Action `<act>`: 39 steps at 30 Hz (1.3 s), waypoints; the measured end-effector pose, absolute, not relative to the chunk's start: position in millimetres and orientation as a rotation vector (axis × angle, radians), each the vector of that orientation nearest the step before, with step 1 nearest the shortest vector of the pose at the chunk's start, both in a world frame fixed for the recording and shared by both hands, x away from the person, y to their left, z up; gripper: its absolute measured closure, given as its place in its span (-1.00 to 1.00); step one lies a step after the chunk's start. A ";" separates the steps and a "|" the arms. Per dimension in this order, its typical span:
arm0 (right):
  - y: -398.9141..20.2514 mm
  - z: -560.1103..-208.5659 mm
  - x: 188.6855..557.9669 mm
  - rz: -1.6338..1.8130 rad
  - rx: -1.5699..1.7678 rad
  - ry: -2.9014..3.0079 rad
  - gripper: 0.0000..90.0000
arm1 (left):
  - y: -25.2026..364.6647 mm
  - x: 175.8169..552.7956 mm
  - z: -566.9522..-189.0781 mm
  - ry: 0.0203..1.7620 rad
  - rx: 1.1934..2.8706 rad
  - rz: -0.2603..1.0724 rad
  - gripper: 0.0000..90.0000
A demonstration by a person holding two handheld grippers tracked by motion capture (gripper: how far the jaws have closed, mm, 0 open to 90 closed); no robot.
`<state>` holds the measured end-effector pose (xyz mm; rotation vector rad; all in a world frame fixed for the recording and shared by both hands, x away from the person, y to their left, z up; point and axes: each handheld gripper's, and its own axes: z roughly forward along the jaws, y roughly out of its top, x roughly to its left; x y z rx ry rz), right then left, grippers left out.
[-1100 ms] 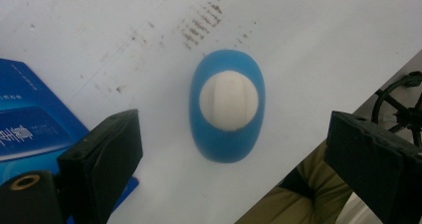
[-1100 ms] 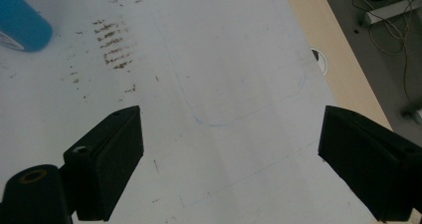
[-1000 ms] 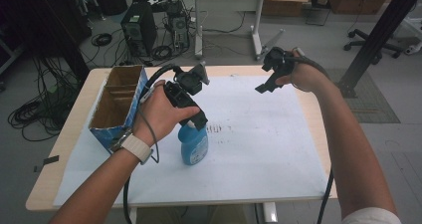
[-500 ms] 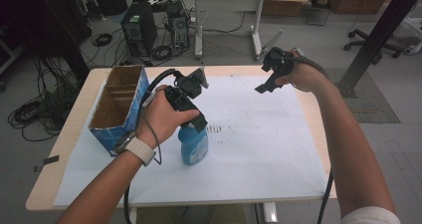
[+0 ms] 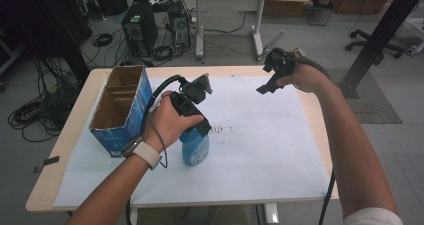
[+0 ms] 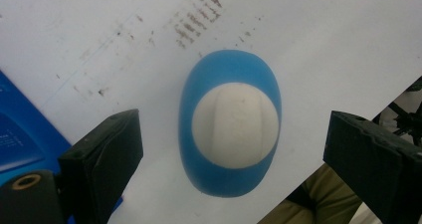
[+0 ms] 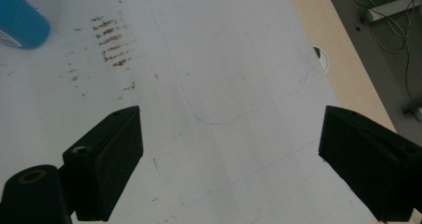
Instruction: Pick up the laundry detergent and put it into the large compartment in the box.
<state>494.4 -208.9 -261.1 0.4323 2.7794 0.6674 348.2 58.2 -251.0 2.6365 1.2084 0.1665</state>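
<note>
Left claw [image 6: 231, 159] poised directly above one blue bottle [image 6: 230, 122], which stands upright on the white sheet [image 5: 260, 150] at centre-left of the high view. In the left gripper view the bottle appears end-on, its white cap [image 6: 235, 124] at mid-frame between the two black jaws, which stand wide apart and touch nothing; the bottle's long axis therefore runs straight along the claw's line of sight (a descent, not a sideways reach, is what the grasp seems to call for). The oval shoulder of the bottle lies with its longer width running up and down the frame, so the jaws would close across its narrower width.

Right claw [image 5: 272, 80], also open and empty, is held in the air at upper right of the high view, well apart from the bottle; the left hand [image 5: 170, 125] is far the nearer.

Count: one bottle, one open cardboard box [image 5: 120, 110] with blue sides at the left of the bench [image 5: 75, 135], two claws.
</note>
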 end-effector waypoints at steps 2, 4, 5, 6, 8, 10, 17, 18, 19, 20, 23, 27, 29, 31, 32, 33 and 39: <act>-208.6 -261.0 494.3 0.666 0.432 2.781 -0.77 | 58.1 347.9 -253.4 1.212 2.639 0.168 -0.80; -207.9 -261.4 494.2 0.662 0.430 2.784 -0.77 | 58.4 348.0 -255.9 1.209 2.643 0.162 -0.80; -207.5 -261.5 494.1 0.661 0.429 2.784 -0.77 | 58.3 347.9 -258.6 1.208 2.643 0.159 -0.80; -207.2 -261.3 493.9 0.661 0.427 2.784 -0.77 | 58.2 347.7 -260.1 1.212 2.638 0.159 -0.80; -206.5 -261.0 493.6 0.665 0.424 2.783 -0.77 | 58.2 347.7 -261.0 1.214 2.639 0.159 -0.80; -205.9 -261.0 493.3 0.667 0.422 2.782 -0.77 | 58.4 347.8 -263.8 1.219 2.637 0.160 -0.81; -203.7 -261.4 492.8 0.665 0.418 2.786 -0.77 | 57.5 348.5 -269.1 1.219 2.634 0.154 -0.81; -203.4 -261.5 492.6 0.662 0.418 2.785 -0.77 | 57.5 348.5 -269.1 1.219 2.634 0.154 -0.81; -203.1 -261.8 492.6 0.662 0.420 2.784 -0.77 | 57.1 348.5 -270.6 1.222 2.636 0.157 -0.81; -203.1 -261.8 492.6 0.662 0.420 2.784 -0.77 | 57.2 349.0 -271.9 1.222 2.637 0.155 -0.81; -202.2 -262.2 492.2 0.660 0.417 2.787 -0.77 | 57.8 349.9 -275.4 1.232 2.624 0.156 -0.80; -202.3 -262.6 492.2 0.654 0.419 2.791 -0.77 | 57.7 351.4 -279.7 1.236 2.617 0.156 -0.78; -202.2 -262.7 492.2 0.650 0.418 2.793 -0.77 | 57.7 352.0 -280.3 1.234 2.619 0.155 -0.78; -202.2 -262.7 492.3 0.650 0.417 2.793 -0.77 | 57.6 352.6 -281.3 1.232 2.621 0.155 -0.77; -202.2 -262.6 492.4 0.653 0.419 2.792 -0.77 | 57.6 352.9 -281.6 1.228 2.629 0.157 -0.77; -202.1 -262.6 492.5 0.653 0.418 2.792 -0.77 | 57.1 353.4 -282.8 1.227 2.631 0.155 -0.77; -201.5 -263.5 492.9 0.656 0.413 2.791 -0.77 | 56.9 354.4 -286.5 1.235 2.635 0.152 -0.75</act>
